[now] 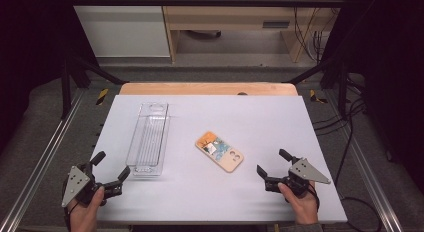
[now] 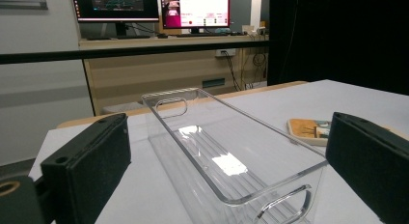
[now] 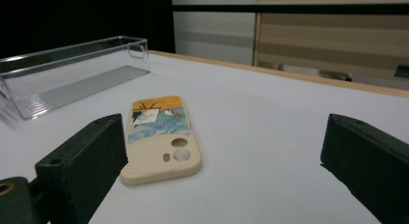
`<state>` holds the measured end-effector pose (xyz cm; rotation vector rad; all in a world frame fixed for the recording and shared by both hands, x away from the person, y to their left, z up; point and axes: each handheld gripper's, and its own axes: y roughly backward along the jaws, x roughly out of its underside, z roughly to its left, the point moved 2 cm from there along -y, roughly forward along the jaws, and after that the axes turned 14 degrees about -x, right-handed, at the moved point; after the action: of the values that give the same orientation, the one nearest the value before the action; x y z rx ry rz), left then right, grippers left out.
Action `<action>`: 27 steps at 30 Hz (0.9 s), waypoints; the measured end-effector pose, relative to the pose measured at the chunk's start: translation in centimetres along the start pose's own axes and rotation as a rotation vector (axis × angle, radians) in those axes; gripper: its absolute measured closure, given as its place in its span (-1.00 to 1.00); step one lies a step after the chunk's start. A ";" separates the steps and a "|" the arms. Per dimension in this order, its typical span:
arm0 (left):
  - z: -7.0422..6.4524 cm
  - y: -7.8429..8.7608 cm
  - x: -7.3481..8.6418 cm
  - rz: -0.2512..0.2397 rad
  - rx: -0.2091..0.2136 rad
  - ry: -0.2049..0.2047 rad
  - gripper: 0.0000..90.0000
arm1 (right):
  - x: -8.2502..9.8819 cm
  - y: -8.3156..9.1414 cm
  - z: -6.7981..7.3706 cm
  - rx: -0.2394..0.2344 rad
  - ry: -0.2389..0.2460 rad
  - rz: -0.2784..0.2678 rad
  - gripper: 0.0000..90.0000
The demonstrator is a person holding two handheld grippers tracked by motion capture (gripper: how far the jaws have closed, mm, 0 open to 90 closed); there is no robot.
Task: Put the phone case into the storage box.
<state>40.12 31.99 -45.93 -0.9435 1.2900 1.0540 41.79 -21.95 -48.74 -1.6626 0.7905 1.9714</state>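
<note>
A clear plastic tray (image 1: 148,139) lies lengthwise on the left half of the white table (image 1: 280,122), nothing inside it. A beige phone case (image 1: 219,151) with an orange and blue picture lies flat near the middle. My left gripper (image 1: 111,166) is open just in front of the tray's near end; in its own view the tray (image 2: 226,156) sits between the jaws, untouched. My right gripper (image 1: 274,162) is open, right of the case with a gap. In the right gripper view the case (image 3: 163,137) lies ahead by the left jaw, the tray (image 3: 62,74) farther left.
The table's wooden far edge (image 1: 207,88) borders a floor with a desk and cables beyond. Metal frame rails (image 1: 42,157) run along both sides. Monitors (image 2: 154,7) stand on a far desk in the left gripper view.
</note>
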 end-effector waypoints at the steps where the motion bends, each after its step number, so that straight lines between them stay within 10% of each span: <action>1: 0.0 0.0 0.0 0.000 0.000 0.000 -0.96 | 0.0 0.0 0.0 0.000 0.000 0.000 -0.95; 27: -0.1 0.1 0.0 0.004 0.001 -0.012 -0.96 | 0.4 -3.5 1.7 -0.063 -0.062 0.232 -0.93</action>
<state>40.01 31.89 -45.95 -0.9326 1.2830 1.0606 42.80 -18.28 -49.43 -1.5972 0.9437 2.2138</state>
